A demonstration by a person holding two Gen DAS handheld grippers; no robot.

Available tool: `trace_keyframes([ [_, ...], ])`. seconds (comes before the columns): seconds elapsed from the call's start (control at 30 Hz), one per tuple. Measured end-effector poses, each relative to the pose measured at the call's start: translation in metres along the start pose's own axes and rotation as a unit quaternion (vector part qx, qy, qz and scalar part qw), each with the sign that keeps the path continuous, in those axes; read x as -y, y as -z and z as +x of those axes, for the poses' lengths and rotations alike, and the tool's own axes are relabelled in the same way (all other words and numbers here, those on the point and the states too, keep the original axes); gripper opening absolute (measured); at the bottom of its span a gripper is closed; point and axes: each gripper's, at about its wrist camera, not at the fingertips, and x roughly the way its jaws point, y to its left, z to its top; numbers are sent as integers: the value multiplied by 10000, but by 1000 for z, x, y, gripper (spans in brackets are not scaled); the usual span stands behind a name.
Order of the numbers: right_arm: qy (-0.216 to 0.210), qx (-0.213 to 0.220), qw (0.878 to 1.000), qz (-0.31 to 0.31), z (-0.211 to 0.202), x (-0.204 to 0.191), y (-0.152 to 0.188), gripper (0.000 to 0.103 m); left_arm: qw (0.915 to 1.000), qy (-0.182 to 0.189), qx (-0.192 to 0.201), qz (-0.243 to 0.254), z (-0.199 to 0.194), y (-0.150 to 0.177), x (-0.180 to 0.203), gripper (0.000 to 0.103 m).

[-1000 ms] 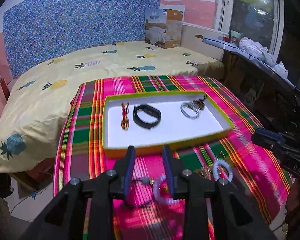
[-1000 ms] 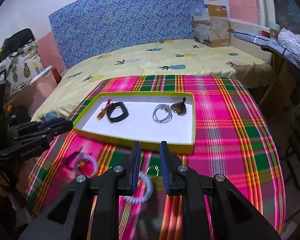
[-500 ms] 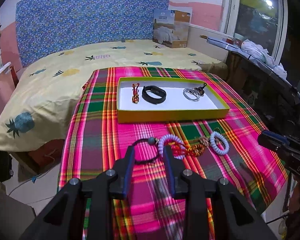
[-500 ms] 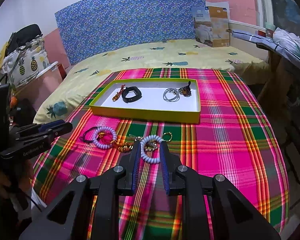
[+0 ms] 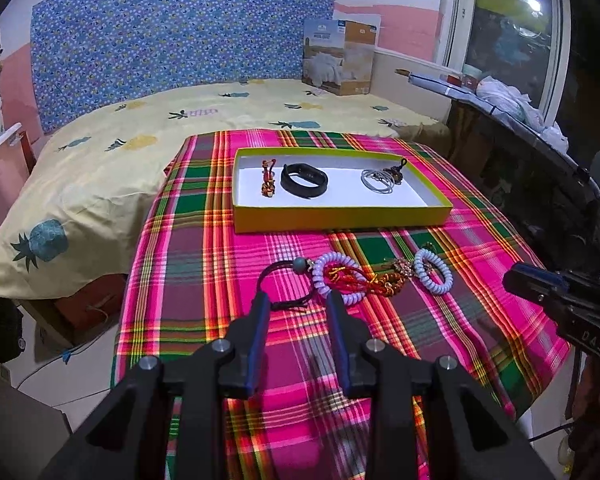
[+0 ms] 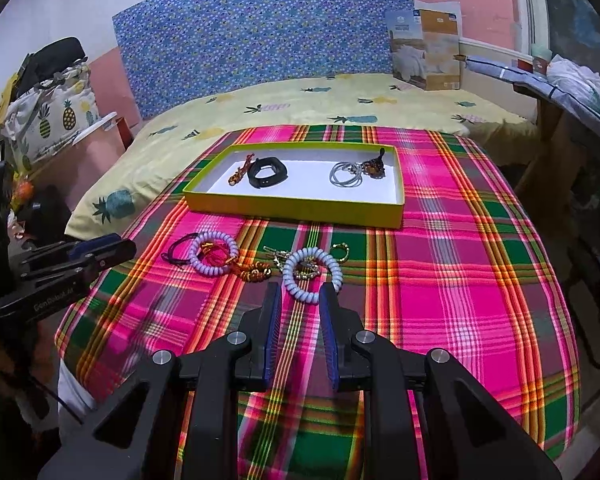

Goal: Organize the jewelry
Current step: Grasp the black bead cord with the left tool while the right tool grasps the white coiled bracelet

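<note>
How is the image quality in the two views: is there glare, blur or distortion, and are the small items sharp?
Left wrist view: a bright lamp glare in the window, edges bent by the fisheye lens, dark corners; the bracelets on the cloth are sharp. Right wrist view: same curved edges, even indoor light, the tray clear, no motion blur.

White lettering "DAS" on the black body of the right gripper [image 5: 518, 282], seen at the right edge of the left wrist view. White lettering resembling "GenRobot.AI", partly blurred, along the black body of the left gripper [image 6: 118, 249] in the right wrist view. Printed panels on the cardboard bedding box [image 5: 340, 62] by the headboard, too small to read.
</note>
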Motion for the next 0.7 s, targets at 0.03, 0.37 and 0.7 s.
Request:
trace_keyframes([
  [0.03, -18, -9, 10000, 29, 1, 1, 0, 20, 10000, -3, -1, 11, 0, 0, 0, 30],
  [0.37, -37, -187, 9997, 168, 17, 11, 1, 20, 9999, 76, -103, -5, 13, -2, -1, 30],
  [0.7, -38, -378, 9989, 283, 50, 26, -6, 20, 9992, 255, -323, 7, 45, -13, 4, 30],
])
